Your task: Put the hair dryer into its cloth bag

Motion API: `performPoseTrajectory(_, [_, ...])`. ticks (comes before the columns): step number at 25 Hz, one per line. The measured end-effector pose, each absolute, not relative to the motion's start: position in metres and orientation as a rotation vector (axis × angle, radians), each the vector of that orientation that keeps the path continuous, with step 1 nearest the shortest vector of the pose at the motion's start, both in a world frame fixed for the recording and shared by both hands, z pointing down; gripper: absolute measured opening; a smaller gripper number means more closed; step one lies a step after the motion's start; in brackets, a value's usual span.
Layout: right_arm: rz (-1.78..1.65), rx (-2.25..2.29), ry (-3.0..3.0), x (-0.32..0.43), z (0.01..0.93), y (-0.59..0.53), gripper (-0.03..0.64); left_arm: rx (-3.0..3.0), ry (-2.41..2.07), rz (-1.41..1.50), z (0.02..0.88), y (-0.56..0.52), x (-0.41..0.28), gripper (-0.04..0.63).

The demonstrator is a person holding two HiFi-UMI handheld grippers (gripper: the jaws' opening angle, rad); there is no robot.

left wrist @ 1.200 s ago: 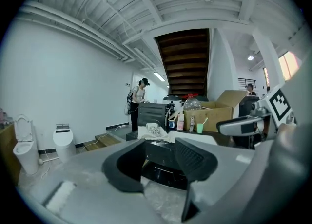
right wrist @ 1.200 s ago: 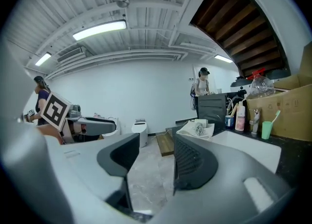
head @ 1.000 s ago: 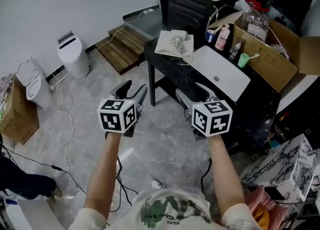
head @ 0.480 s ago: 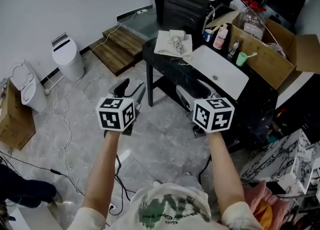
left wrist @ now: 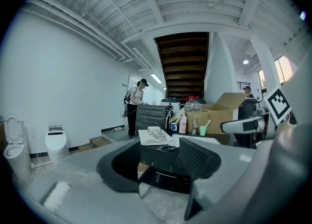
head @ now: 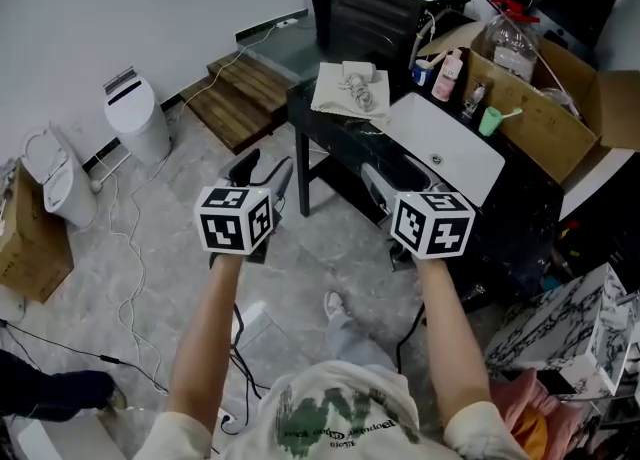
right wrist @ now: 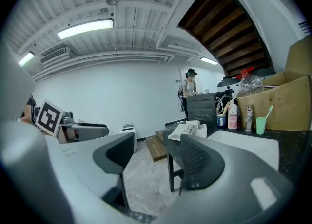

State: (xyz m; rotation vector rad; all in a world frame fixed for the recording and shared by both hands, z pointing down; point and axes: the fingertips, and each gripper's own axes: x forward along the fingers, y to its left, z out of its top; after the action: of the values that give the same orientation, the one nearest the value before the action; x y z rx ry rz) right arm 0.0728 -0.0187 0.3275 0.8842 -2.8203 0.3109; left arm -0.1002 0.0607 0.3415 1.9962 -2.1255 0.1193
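A white hair dryer point(head: 356, 81) with its cord lies on a cream cloth bag point(head: 333, 100) at the near-left corner of a black table point(head: 330, 138). Both also show in the left gripper view, the hair dryer point(left wrist: 154, 131) on the bag point(left wrist: 161, 140), and in the right gripper view as a pale bundle point(right wrist: 191, 129). My left gripper point(head: 265, 170) hangs over the floor short of the table, open and empty point(left wrist: 158, 162). My right gripper point(head: 392, 184) is at the table's front edge, open with nothing between its jaws point(right wrist: 156, 157).
A white basin point(head: 440, 153) lies on the table right of the bag, with a green cup point(head: 490, 120), bottles and a cardboard box point(head: 545, 113) behind. A black cabinet point(head: 385, 8) stands beyond. A white bin point(head: 138, 113), wooden pallet point(head: 245, 93) and cables are on the floor. A person point(left wrist: 132, 103) stands far off.
Both grippers have moved a little forward toward the table. The person's shoe has come into view below the hands.
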Motion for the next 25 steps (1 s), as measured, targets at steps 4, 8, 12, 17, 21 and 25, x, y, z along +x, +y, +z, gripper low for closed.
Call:
performPoseTrajectory(4, [0.317, 0.886, -2.818, 0.064, 0.331, -0.046, 0.298, 1.999, -2.134, 0.136, 0.343, 0.035, -0.108, 0.262])
performPoseTrajectory(8, [0.335, 0.885, -2.820, 0.052, 0.339, -0.083, 0.298, 1.995, -2.131, 0.154, 0.349, -0.002, -0.120, 0.262])
performPoseTrajectory(12, [0.357, 0.885, -2.819, 0.037, 0.345, -0.132, 0.298, 1.991, -2.126, 0.160, 0.353, -0.054, -0.133, 0.262])
performPoseTrajectory(17, [0.373, 0.882, -2.800, 0.017, 0.351, -0.199, 0.298, 1.989, -2.110, 0.170, 0.359, -0.123, -0.150, 0.262])
performPoseTrajectory(21, [0.383, 0.873, -2.784, -0.001, 0.354, -0.256, 0.298, 1.990, -2.093, 0.175, 0.362, -0.182, -0.163, 0.262])
performPoseTrajectory(25, [0.387, 0.854, -2.772, -0.017, 0.357, -0.302, 0.298, 1.983, -2.087, 0.187, 0.366, -0.228, -0.174, 0.262])
